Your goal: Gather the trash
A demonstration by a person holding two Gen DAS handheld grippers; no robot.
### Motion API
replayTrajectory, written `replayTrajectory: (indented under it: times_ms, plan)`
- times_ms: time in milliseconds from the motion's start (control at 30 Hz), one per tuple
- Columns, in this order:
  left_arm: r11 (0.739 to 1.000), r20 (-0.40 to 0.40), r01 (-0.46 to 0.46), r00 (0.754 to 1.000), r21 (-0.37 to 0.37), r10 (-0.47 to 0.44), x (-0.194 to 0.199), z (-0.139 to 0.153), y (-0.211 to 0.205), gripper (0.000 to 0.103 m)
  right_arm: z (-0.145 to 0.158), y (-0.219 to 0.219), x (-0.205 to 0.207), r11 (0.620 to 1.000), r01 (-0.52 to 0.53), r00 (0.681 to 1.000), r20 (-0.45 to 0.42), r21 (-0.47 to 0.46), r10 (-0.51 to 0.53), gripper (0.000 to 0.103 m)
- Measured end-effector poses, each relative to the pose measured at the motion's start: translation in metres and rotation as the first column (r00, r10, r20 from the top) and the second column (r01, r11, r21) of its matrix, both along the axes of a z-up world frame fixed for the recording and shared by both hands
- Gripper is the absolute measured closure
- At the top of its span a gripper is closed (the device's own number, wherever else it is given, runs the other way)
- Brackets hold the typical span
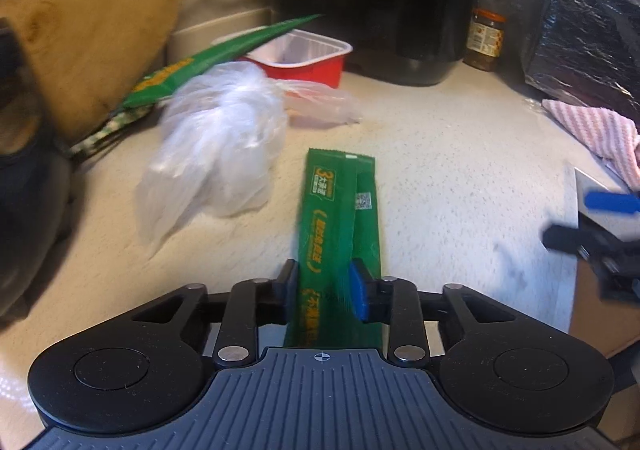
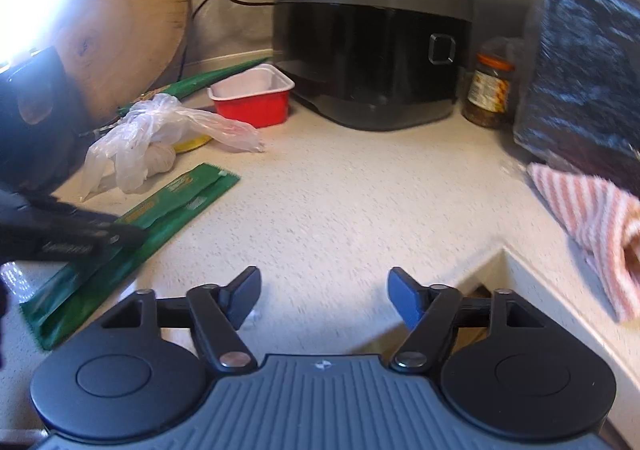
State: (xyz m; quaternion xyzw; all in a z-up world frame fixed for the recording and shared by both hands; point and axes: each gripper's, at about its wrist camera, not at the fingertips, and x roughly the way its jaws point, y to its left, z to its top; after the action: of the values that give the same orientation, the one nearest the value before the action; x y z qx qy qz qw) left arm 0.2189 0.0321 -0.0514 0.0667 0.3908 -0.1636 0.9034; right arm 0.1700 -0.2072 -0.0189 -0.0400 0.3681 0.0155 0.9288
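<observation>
The left tool (image 1: 325, 292) pinches the green wrapper (image 1: 340, 218) lying flat on the tabletop (image 1: 440, 178), ready to lift it as trash; the right tool (image 2: 323, 296) hangs spread, empty

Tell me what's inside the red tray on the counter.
The red tray shows a pale, whitish lining, and no contents are visible. From the right wrist view its near wall hides the bottom; from the left wrist view a long green wrapper leaning across its rim covers part of it.
</observation>
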Motion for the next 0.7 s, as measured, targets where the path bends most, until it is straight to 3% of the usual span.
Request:
replayTrajectory:
  times_ms: [133, 200, 333, 433, 533, 633, 700]
  plan:
    - [0.995, -0.045, -0.093, 0.995, -0.02, 0.092, -0.021, 0.003, 0.033, 0.075, 0.001, 0.02, 0.023, 0.999, -0.044, 0.999, 0.021, -0.022, 0.044, 0.025]
    - [0.988, -0.054, -0.149, 0.988, -0.026, 0.148, -0.033, 0.005, 0.052, 0.075, 0.004, 0.034, 0.036, 0.997, -0.071, 0.997, 0.033, 0.006, 0.07, 0.014]
    - [0.959, -0.065, -0.283, 0.957, -0.024, 0.281, -0.053, 0.009, 0.086, 0.075, 0.009, 0.072, 0.066, 0.985, -0.173, 0.984, 0.057, 0.022, 0.171, 0.01]
    - [0.934, -0.072, -0.357, 0.932, -0.026, 0.355, -0.067, 0.011, 0.104, 0.074, 0.013, 0.098, 0.092, 0.962, -0.26, 0.965, 0.068, 0.084, 0.255, 0.01]
    - [0.915, -0.098, -0.395, 0.917, -0.083, 0.387, -0.08, 0.012, 0.117, 0.071, 0.015, 0.122, 0.119, 0.941, -0.304, 0.952, 0.081, 0.148, 0.295, 0.01]
    - [0.91, -0.093, -0.399, 0.916, -0.112, 0.39, -0.092, 0.014, 0.118, 0.069, 0.008, 0.148, 0.143, 0.94, -0.322, 0.945, 0.092, 0.114, 0.313, 0.01]
    - [0.908, -0.092, -0.402, 0.915, -0.12, 0.393, -0.099, 0.015, 0.118, 0.068, -0.002, 0.164, 0.158, 0.945, -0.317, 0.948, 0.046, 0.078, 0.314, 0.01]
